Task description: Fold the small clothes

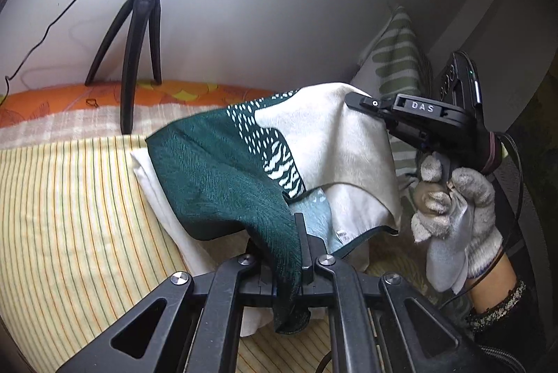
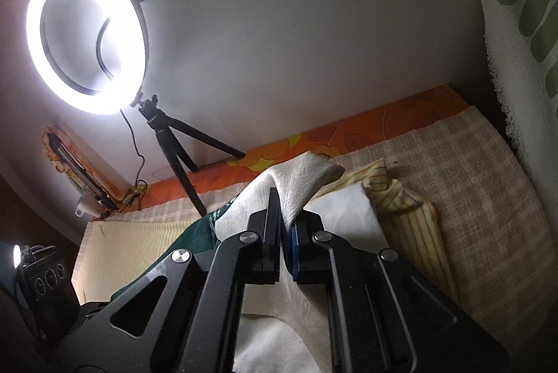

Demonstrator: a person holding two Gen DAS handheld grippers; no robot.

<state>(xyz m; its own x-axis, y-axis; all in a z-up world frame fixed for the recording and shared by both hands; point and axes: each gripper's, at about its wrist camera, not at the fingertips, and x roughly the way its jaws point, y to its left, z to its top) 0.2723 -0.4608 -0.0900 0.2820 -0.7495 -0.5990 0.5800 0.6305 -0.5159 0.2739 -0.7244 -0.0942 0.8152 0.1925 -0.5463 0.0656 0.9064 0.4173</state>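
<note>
A small cloth [image 1: 223,170], dark green with a white-speckled band and a cream half, hangs lifted between both grippers above the bed. In the left wrist view my left gripper [image 1: 300,223] is shut on its green edge at the bottom centre. My right gripper [image 1: 352,101], held by a gloved hand [image 1: 464,209], is shut on the cream corner at the upper right. The right wrist view shows the right gripper [image 2: 286,209] pinching the cream cloth [image 2: 307,177], which bunches up above the fingertips.
A yellow striped sheet [image 1: 69,205] covers the bed, with a white cloth [image 2: 345,209] lying under the lifted one. A ring light [image 2: 87,34] on a black tripod [image 1: 139,34] stands at the back by the wall. A green-patterned towel [image 2: 523,24] hangs at the right.
</note>
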